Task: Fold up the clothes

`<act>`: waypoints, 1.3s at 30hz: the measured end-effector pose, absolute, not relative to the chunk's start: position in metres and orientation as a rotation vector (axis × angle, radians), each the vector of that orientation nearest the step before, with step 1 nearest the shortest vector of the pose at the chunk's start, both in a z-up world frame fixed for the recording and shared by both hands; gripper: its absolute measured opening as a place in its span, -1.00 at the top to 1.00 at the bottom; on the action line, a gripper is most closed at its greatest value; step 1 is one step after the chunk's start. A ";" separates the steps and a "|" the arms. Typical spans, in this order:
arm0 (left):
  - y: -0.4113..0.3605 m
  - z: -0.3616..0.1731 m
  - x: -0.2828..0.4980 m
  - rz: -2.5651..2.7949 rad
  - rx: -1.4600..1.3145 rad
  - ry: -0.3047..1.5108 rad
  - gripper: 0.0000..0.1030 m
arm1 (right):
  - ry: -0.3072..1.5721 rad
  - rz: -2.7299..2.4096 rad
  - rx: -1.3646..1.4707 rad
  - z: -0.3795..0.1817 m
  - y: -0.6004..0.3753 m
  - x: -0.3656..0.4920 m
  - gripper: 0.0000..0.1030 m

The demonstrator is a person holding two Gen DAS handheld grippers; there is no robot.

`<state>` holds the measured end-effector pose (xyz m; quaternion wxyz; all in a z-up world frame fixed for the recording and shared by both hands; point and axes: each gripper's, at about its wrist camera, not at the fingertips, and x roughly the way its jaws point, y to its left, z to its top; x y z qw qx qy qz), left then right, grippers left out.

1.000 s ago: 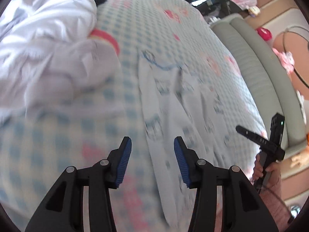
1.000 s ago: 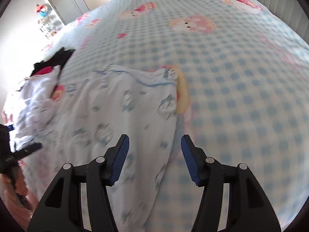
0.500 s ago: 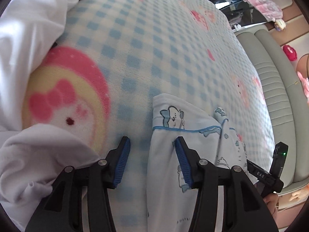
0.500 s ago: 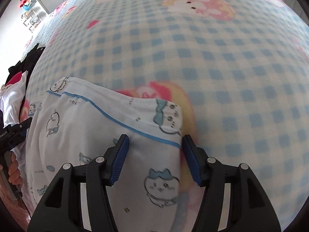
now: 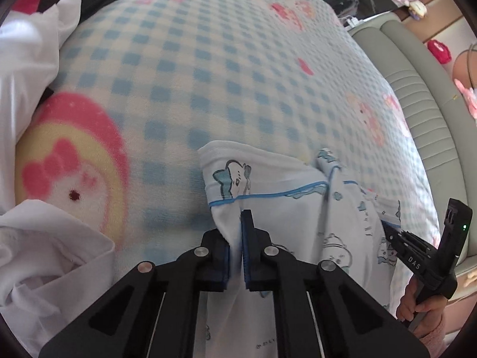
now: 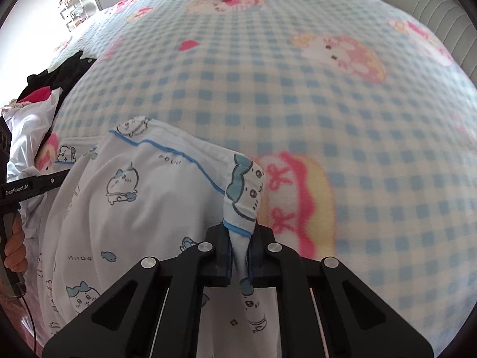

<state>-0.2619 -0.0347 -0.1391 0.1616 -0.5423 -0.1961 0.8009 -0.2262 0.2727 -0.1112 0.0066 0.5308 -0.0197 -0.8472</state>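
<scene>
Both views sit just behind their own black gripper fingers and look steeply down, from very near, at a checked blanket [image 5: 208, 59] spread over a bed. The left wrist view faces toward the blanket's right edge, where a padded grey bed frame [image 5: 417, 95] runs and the right gripper [image 5: 390, 229] shows at the lower right. The right wrist view faces up the bed toward a distant doorway, with the left gripper [image 6: 64, 176] at its left edge; they share a white printed garment [image 6: 128, 208] and the white clothes pile [image 5: 26, 59].
</scene>
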 end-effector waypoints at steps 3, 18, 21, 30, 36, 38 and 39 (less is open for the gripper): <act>-0.036 -0.124 -0.258 2.305 -1.499 -0.531 0.87 | -0.001 -2.697 1.625 -0.100 0.277 -0.222 0.90; -0.069 -0.126 -0.266 2.409 -1.525 -0.468 0.89 | 0.044 -2.801 1.780 -0.129 0.332 -0.217 0.91; -0.079 -0.146 -0.266 2.429 -1.597 -0.459 0.89 | -0.011 -2.800 1.841 -0.136 0.348 -0.213 0.90; -0.099 -0.146 -0.273 2.295 -1.513 -0.666 -0.03 | -0.199 -2.815 1.674 -0.080 0.345 -0.217 0.58; -0.068 -0.152 -0.285 2.245 -1.527 -0.599 -0.10 | 0.059 -2.668 1.649 -0.081 0.287 -0.237 -0.28; -0.058 -0.152 -0.287 2.235 -1.522 -0.580 -0.10 | 0.129 -2.641 1.746 -0.101 0.280 -0.242 -0.28; -0.053 -0.152 -0.288 2.229 -1.514 -0.571 -0.10 | 0.125 -2.631 1.785 -0.110 0.282 -0.242 -0.28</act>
